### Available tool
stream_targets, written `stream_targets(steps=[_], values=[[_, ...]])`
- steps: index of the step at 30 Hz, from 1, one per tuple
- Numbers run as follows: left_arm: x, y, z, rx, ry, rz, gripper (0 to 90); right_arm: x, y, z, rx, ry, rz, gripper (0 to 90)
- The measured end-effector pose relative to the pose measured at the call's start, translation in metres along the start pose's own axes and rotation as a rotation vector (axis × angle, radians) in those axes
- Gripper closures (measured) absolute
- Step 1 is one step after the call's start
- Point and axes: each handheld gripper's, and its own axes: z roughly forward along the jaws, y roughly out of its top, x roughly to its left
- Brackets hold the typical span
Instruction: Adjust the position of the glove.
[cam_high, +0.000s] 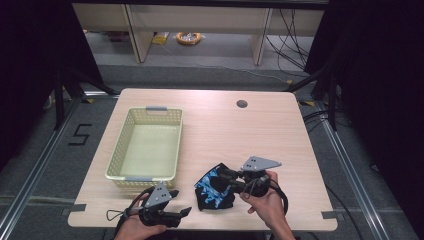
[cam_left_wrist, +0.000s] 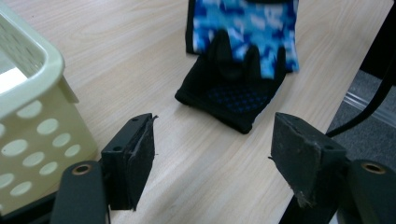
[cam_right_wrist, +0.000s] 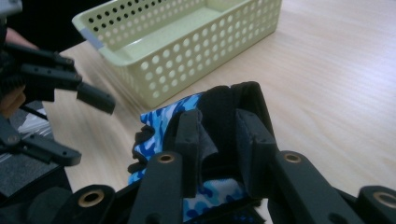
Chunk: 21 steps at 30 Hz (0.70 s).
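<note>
Clearly the work in hand is getting the glove (cam_high: 215, 187) off the table (cam_high: 260, 130) and, as I judge it, over into the basket (cam_high: 167, 117). The right gripper (cam_right_wrist: 219, 140) has its jaws drawn narrow on a black fold of the glove's cuff end, the cloth pinched between the pads, while the blue patterned part hangs below and beyond its tips. The left gripper (cam_left_wrist: 212, 154) stands wide with nothing between its pads; ahead of it and a little off the table edge lies the glove's black fingered end (cam_left_wrist: 233, 93), resting on the wood, and the basket wall sits close on its left side. To do this step well, keep the right grip firm and lift until the trailing fingers clear the surface before carrying across, since a dragged glove could catch on the basket rim. The pinch holds only a fold, so a slow carry is safer than a swing. If the cloth sags, the left gripper is well placed to close on the fingered end straight in front of it and share the load.
</note>
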Motion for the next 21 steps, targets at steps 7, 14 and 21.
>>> stream_targets(steps=[7,14,21], values=[[-0.002,0.006,0.002,-0.003,-0.033,-0.013,29.9,0.011,-0.007,0.011,0.031,0.046,-0.043,72.4],[-0.006,0.006,0.010,-0.005,-0.068,-0.069,31.8,0.022,-0.006,0.015,0.050,0.074,-0.047,72.4],[0.001,0.008,0.014,0.000,-0.106,-0.070,45.0,0.028,-0.006,0.020,0.055,0.111,-0.078,72.4]])
